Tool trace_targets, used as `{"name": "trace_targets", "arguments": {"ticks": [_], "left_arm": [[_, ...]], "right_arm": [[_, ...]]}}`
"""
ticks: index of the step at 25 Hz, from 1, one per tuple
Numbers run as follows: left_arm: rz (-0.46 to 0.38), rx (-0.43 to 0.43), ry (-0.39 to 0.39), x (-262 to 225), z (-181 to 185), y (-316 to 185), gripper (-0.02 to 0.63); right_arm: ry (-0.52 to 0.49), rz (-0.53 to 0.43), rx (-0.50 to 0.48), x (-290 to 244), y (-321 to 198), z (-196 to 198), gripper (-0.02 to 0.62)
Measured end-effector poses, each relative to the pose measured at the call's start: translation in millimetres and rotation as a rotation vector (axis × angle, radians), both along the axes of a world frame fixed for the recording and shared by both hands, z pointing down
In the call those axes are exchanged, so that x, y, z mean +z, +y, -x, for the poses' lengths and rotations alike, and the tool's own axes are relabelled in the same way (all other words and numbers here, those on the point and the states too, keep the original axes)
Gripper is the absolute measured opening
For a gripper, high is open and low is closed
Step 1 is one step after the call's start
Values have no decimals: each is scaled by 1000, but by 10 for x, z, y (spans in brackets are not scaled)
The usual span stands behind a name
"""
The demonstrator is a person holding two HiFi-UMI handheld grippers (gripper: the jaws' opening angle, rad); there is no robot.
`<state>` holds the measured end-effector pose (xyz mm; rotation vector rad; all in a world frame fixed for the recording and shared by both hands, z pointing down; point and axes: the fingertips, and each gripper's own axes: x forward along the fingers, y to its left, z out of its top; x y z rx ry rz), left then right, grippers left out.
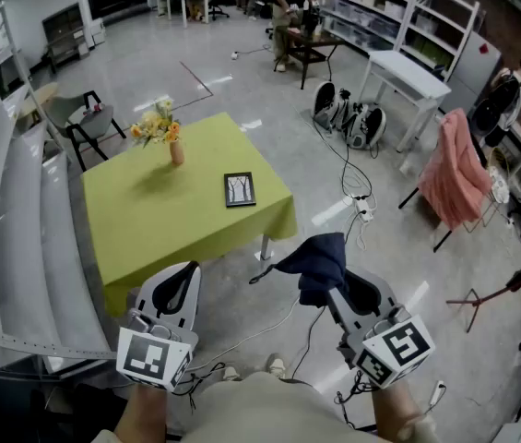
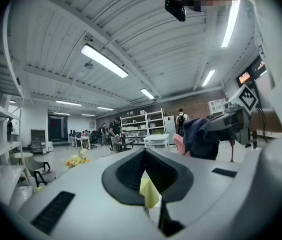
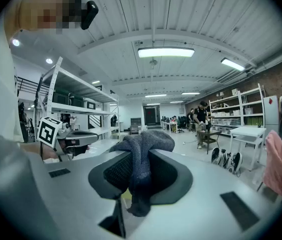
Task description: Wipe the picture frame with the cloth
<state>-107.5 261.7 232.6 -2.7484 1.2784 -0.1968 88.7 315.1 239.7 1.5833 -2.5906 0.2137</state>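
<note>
The left gripper [image 1: 189,270] hung off the table's [image 1: 140,224] near edge, over the floor on our side. Its jaws were together with nothing between them. We judged it was kept free to steady something on the table once we got there.

On the table's far side stood a small vase of flowers [image 1: 160,129]. The picture frame [image 1: 240,189] lay flat on the green top close to the table's right edge, well apart from the vase, with bare tabletop around it to work on.

Right of the table's near corner, also over the floor, the right gripper [image 1: 331,286] was clamped on the dark cloth [image 1: 320,261]. The cloth bunched above the jaws and hung down past them, so a loose fold was there to wipe with. Neither gripper was over the table, so we took it that the wiping had not begun and we were only on the way to it.

Only the head view showed the frame and how it lay on the table. Both gripper views looked level across the room at ceiling and shelving. The left gripper view caught the flowers low at its left edge, a sliver of the table's green through its jaw recess, and the other gripper with its cloth. The right gripper view showed best how the cloth was pinched between the pads.
</note>
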Motion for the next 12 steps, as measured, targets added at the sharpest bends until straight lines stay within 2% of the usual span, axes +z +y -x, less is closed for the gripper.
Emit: {"name": "trace_targets", "arguments": {"ticks": [12], "left_arm": [[26,-17,-28,47,-411,68,8]], "right_arm": [[-39,11,-23,88,23,-381,92]]}}
